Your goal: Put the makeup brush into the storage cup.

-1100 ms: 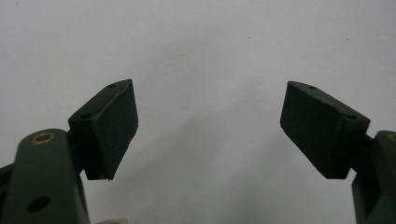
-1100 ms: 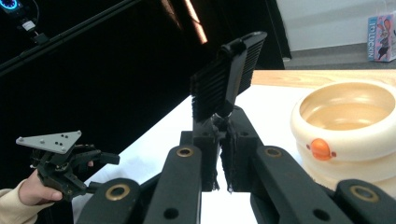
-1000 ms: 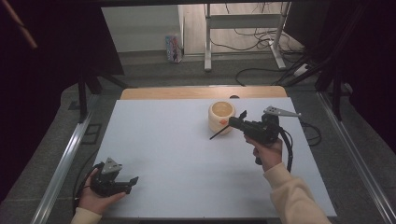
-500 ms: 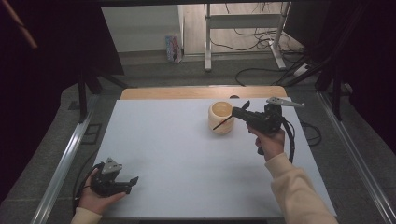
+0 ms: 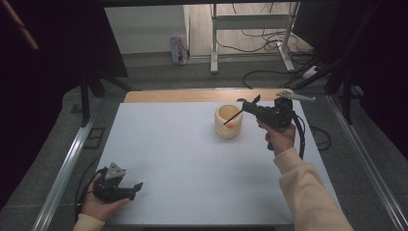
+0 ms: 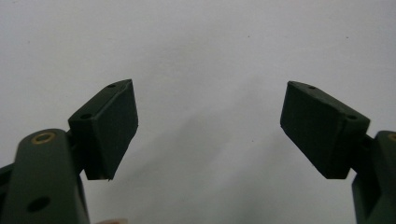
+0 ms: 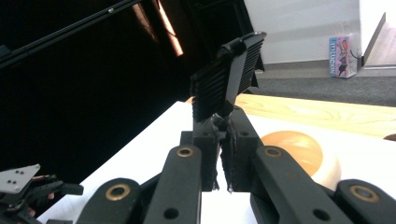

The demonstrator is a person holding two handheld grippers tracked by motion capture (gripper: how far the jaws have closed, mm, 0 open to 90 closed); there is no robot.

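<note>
right tool (image 5: 246, 107) clamped on a black comb (image 7: 229, 77), teeth end tilted up, held just above the rim of the wooden cup (image 5: 228, 121) at the table's (image 5: 183, 159) far middle. small orange label on the cup, unreadable. left tool (image 5: 130, 188) spread wide, resting at the near left corner, nothing between its jaws. beyond the table, on the floor, a printed bag (image 7: 342, 57), lettering too blurred to read.

The wooden cup (image 5: 229, 121) stands on the table (image 5: 183, 159), toward its far right. The right gripper (image 5: 248, 106) hangs just right of the cup, above the table. The left gripper (image 5: 134, 188) rests at the near left corner.
</note>
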